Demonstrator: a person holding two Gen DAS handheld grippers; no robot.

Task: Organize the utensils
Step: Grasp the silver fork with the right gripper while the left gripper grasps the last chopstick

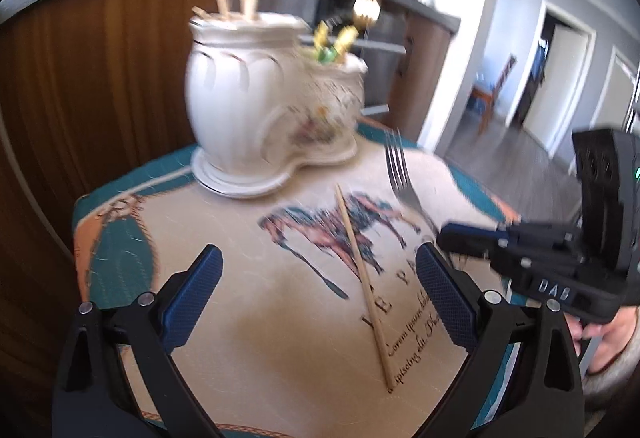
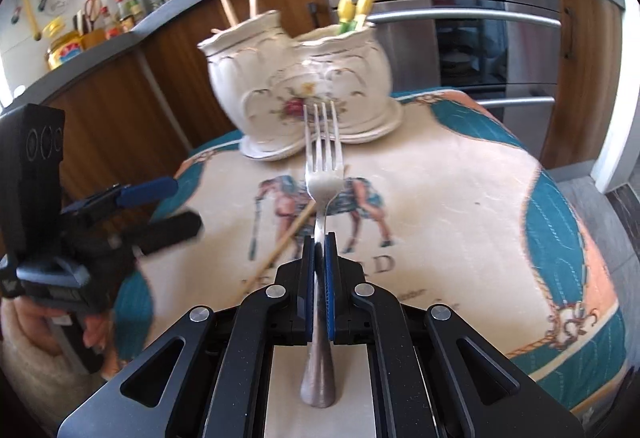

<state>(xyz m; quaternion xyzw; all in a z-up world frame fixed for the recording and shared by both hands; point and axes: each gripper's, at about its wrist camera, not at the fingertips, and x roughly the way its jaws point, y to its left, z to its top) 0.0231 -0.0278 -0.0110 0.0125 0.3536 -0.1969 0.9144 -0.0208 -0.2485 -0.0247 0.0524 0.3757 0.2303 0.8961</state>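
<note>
While the right tongs [image 2: 319, 238] clamp the silver metal fork [image 2: 323, 173] mid-handle, tines pointing toward the white ceramic two-pot holder [image 2: 280, 77], the left tongs [image 1: 316, 258] gape wide over the wooden chopstick [image 1: 362, 278].

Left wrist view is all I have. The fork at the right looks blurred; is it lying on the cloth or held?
Observer: Held. The right hand-held gripper is shut on the fork at its neck, tines pointing toward the ceramic holder.
Operator: Which way does the handle go?
Observer: Back between the fingers toward the camera, its rounded end showing.
Operator: Is my own gripper seen from there?
Observer: Yes, the left hand-held gripper is open at the left, beside the chopstick.
</note>
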